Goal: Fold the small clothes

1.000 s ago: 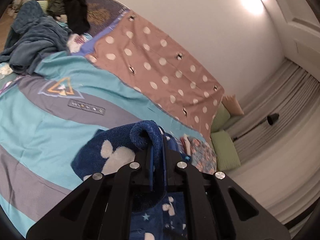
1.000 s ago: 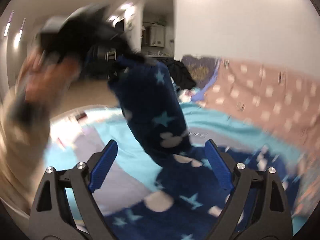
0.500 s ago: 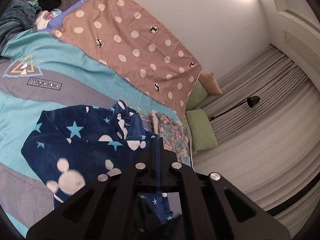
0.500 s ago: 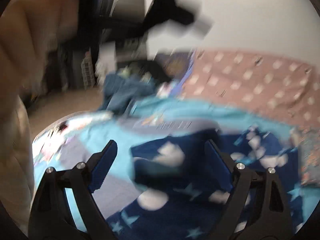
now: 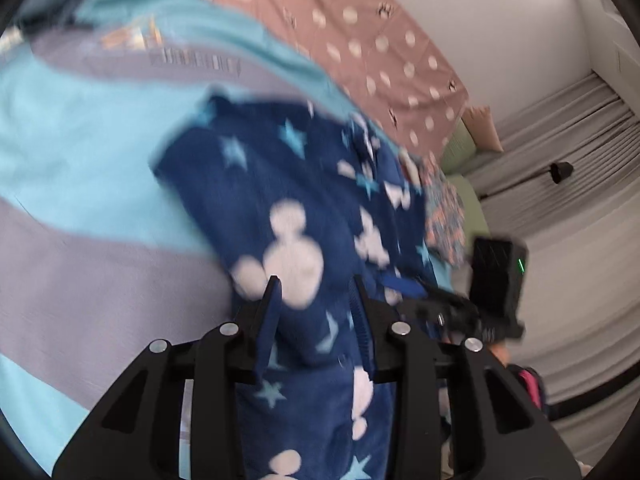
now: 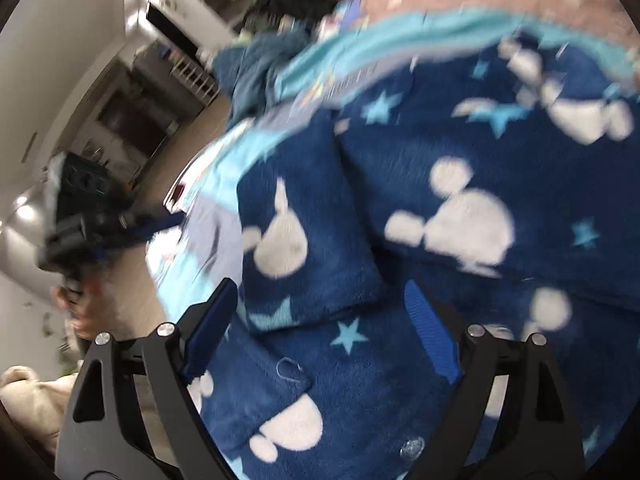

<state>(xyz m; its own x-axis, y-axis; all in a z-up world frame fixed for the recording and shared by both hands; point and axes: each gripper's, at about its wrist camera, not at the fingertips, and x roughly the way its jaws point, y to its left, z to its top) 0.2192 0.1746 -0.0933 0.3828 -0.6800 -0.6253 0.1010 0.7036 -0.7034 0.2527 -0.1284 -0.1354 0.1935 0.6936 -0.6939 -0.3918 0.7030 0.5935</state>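
Note:
A navy fleece garment [image 5: 304, 184] with white mouse-head shapes and pale blue stars lies spread on the turquoise and grey bedspread [image 5: 80, 168]. My left gripper [image 5: 314, 280] hovers low over its near part. Its jaws are opening, and the fleece shows in the gap between them without being pinched. In the right wrist view the garment [image 6: 500, 168] fills most of the picture. A folded-over flap [image 6: 304, 232] lies just ahead of my right gripper [image 6: 320, 286], which stands wide open with nothing gripped. Each gripper shows in the other's view: the right gripper [image 5: 448, 308] and the left gripper [image 6: 132, 224].
A brown polka-dot blanket [image 5: 360, 36] lies along the wall behind the garment. A floral cloth [image 5: 444, 216] and green pillows [image 5: 464, 148] sit at the bed's far end. A heap of dark and blue clothes [image 6: 264, 64] lies at the other end. A hand [image 6: 84, 308] holds the left gripper.
My left gripper has dropped towards the bed and let go of the fleece it pinched; the garment now lies flat. My right gripper has sunk and rolled closer to the garment.

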